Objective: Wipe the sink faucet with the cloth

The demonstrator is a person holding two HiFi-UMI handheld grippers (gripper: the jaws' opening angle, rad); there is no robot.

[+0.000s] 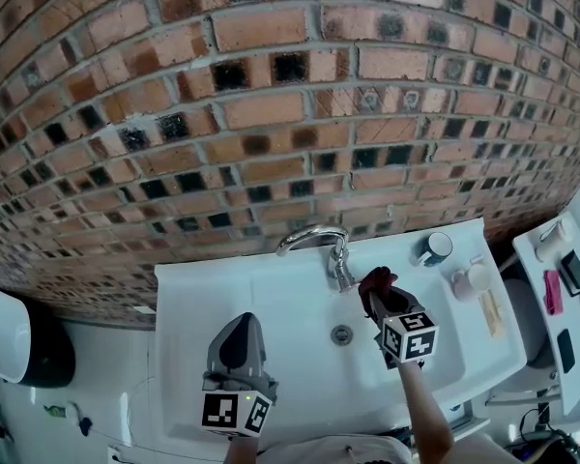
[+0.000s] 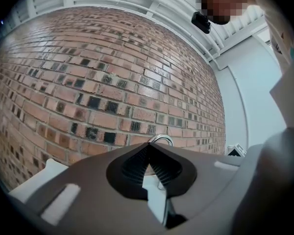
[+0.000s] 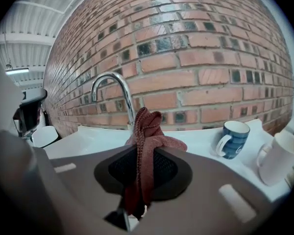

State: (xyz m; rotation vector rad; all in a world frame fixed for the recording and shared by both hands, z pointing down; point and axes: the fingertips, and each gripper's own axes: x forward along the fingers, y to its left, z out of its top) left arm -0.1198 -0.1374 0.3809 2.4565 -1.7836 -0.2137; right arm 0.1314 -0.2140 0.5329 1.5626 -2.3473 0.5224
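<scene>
Dark red woven cloth [image 3: 146,131] clamped in right gripper [image 3: 143,153], just beside the base of the curved chrome faucet [image 1: 314,235].
Jaws pinch the bunched cloth, its top poking past the tips; contact with the faucet unclear. Left gripper [image 2: 148,153]: jaws together, nothing between them, over the left side of the white sink [image 1: 271,298]. Blue ceramic mug [image 3: 233,138] and white mug [image 3: 279,155] stand on the sink's right ledge; contents not visible.

Your faucet [image 1: 314,236] stands at the back edge of the sink [image 1: 271,298], before the brick wall [image 1: 271,114]. The cloth [image 1: 377,280] is just right of its base; a mug [image 1: 433,249] and a cup [image 1: 469,281] stand farther right.
</scene>
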